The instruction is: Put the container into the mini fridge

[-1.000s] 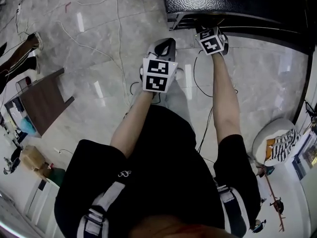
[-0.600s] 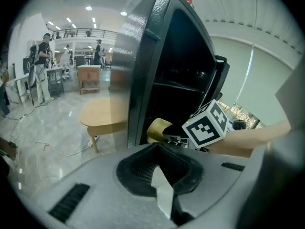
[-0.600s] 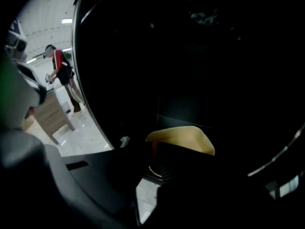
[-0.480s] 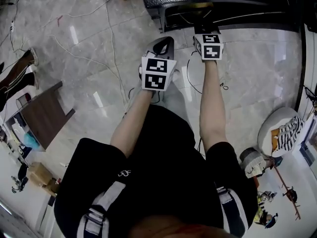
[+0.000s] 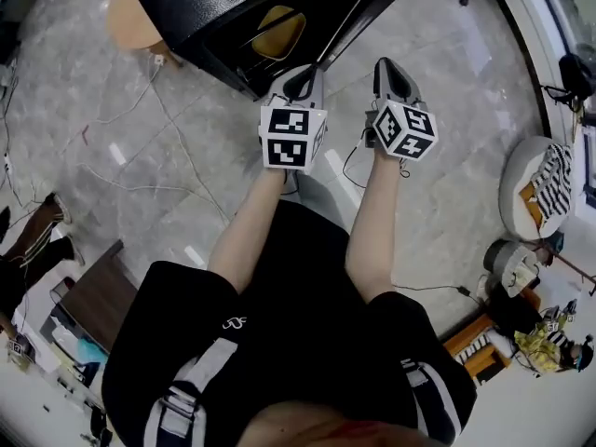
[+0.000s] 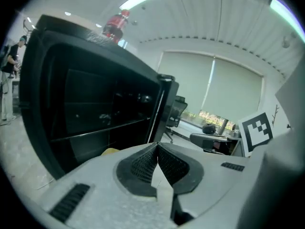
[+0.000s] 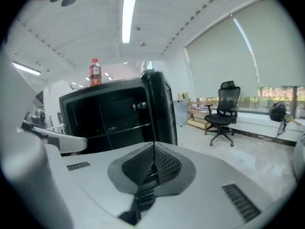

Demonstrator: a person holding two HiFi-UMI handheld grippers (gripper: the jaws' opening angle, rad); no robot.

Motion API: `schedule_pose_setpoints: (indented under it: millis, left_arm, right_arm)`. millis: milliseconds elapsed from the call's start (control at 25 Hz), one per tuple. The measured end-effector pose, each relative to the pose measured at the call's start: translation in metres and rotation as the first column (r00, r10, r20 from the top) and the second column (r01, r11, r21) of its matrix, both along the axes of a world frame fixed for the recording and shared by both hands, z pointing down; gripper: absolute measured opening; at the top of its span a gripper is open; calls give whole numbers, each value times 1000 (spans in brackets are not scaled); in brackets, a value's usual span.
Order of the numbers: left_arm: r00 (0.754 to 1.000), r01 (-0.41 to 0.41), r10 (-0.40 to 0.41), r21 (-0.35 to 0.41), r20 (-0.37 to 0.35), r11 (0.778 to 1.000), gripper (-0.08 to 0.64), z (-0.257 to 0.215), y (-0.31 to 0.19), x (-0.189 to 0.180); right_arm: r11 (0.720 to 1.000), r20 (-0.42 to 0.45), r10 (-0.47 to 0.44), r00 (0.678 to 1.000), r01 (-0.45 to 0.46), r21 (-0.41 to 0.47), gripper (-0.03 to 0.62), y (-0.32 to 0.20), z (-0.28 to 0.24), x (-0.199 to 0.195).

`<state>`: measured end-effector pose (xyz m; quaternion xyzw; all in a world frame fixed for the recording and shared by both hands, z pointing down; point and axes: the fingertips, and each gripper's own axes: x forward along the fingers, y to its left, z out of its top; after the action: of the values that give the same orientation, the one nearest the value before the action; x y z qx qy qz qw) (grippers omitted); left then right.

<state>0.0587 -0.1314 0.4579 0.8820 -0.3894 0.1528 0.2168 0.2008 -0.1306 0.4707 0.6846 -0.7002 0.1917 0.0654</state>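
Observation:
The black mini fridge [image 5: 233,12] stands on the floor at the top of the head view, its front open toward me. A yellow container [image 5: 277,28] lies inside it on the lower level; only its yellow edge [image 6: 110,151] shows in the left gripper view, below a wire shelf [image 6: 105,128]. My left gripper [image 5: 300,80] is shut and empty just in front of the opening. My right gripper [image 5: 389,71] is shut and empty beside it, to the right of the fridge. The jaws [image 6: 157,149] of the left and those [image 7: 153,149] of the right meet with nothing between them.
A red bottle [image 7: 95,72] stands on top of the fridge. The door's edge [image 6: 159,109] rises between the two grippers. Cables [image 5: 140,138] trail over the marble floor. An office chair [image 7: 224,109] stands by the window. A round stool [image 5: 535,180] with striped cloth is at right.
The right gripper has drawn back from the fridge and now sits level with the left one. The head view has swung, so the fridge lies upper left with the yellow container showing inside.

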Motion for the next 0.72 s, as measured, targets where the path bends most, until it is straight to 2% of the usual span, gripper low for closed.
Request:
schedule_pose_setpoints:
  millis: [160,320,520,720]
  left_arm:
    - [993,-102,106,82,-45,991,6,-40,4,54]
    - [977,-179,195,171,-86,969,6,-85,13,105]
    - [933,-269,327,317,-148,909,6,-160,32,171]
    - [887,-329,428,414,-173,849,6,-213,67,208]
  right_arm:
    - [983,-10,151,988,-149,103,15,47,-51,60]
    - [956,-31,235,971,-226,189,12,87,-97,97]
    - [882,-57,373,926,-336,330,12,131,-169,146]
    - [823,-62,477,877,-421,382,12,176,-214,182]
